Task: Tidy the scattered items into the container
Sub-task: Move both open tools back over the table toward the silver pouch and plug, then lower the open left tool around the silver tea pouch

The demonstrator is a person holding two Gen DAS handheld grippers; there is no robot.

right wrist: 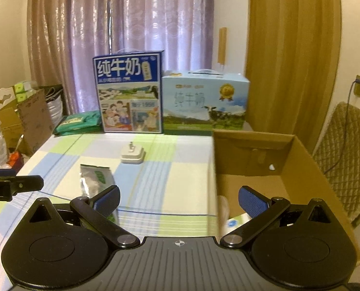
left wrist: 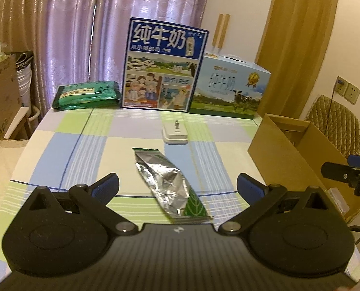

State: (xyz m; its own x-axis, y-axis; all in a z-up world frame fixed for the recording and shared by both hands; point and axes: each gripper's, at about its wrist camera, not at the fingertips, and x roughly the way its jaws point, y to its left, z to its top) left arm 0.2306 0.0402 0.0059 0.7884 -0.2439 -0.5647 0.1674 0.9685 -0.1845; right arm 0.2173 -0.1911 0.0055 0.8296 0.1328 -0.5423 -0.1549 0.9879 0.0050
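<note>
We see the left tongs (left wrist: 177, 188) spread wide and empty above the checked counter (left wrist: 58, 155), with the crumpled silver-and-green foil packet (left wrist: 169, 184) lying flat on the cloth between and beneath their blue pads. Beyond the packet sits a small white charger block (left wrist: 175, 133), apart from it. At the counter's far edge stand 2 milk cartons, a dark blue one (left wrist: 163, 65) and a pale blue one (left wrist: 228, 84), with a green packet (left wrist: 87, 94) to their left. The open cardboard box (right wrist: 257, 160) stands at the right edge of the counter. The right tongs (right wrist: 178, 202) hang released and empty over the box's near left wall; pale items lie inside, partly hidden.
</note>
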